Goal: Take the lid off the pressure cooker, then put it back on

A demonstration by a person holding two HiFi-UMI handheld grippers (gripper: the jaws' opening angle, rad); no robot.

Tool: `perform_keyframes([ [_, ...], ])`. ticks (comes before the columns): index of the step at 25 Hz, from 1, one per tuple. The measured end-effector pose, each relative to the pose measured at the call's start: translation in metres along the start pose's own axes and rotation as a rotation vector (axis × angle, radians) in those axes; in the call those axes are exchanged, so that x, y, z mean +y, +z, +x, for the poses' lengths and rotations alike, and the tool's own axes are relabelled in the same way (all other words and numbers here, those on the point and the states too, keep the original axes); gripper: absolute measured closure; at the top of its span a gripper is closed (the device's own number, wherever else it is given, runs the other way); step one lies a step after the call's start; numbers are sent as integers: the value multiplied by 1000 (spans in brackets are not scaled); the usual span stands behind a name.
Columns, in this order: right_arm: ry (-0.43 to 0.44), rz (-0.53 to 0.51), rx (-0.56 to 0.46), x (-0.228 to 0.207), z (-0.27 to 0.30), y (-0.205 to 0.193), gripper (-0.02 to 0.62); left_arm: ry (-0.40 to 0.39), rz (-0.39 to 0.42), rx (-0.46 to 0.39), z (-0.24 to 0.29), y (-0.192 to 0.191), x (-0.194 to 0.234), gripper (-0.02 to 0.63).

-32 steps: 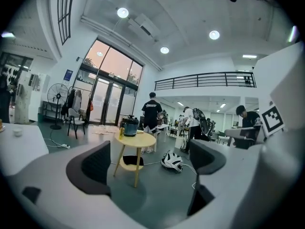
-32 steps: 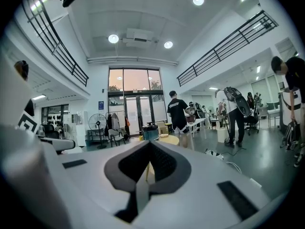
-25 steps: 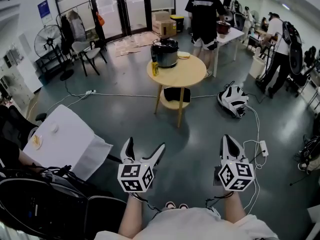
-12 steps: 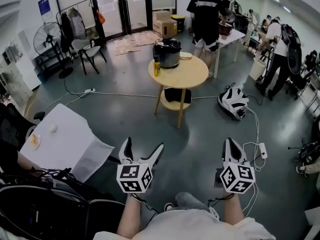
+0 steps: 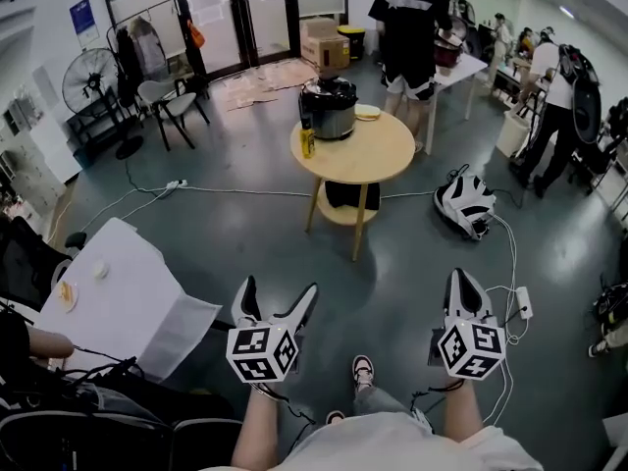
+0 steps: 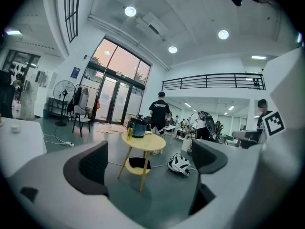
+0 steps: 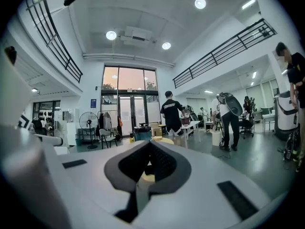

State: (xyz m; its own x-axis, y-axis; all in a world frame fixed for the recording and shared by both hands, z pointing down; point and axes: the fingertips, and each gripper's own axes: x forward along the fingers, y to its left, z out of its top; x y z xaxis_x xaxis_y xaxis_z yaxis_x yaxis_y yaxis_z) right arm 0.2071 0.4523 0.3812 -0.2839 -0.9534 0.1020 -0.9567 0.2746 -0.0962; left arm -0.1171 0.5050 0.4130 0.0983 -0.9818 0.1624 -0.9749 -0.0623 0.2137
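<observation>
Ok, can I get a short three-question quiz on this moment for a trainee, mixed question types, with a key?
1. True or false: the lid is already off the pressure cooker.
2. Where does the pressure cooker stand? A) on the floor B) on the round wooden table C) on a chair
3. Short answer: which has its jaws apart, the left tool or the right tool?

Key:
1. False: the lid sits on the cooker.
2. B.
3. The left tool. The right tool's jaws are together. Neither holds anything, and both are well short of the table.
</observation>
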Motion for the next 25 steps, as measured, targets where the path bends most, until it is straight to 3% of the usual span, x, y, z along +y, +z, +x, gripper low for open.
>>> perform_keyframes([
  [25,112,46,17,-93,220,31,594,-6,50,8,240,46,-38,74],
])
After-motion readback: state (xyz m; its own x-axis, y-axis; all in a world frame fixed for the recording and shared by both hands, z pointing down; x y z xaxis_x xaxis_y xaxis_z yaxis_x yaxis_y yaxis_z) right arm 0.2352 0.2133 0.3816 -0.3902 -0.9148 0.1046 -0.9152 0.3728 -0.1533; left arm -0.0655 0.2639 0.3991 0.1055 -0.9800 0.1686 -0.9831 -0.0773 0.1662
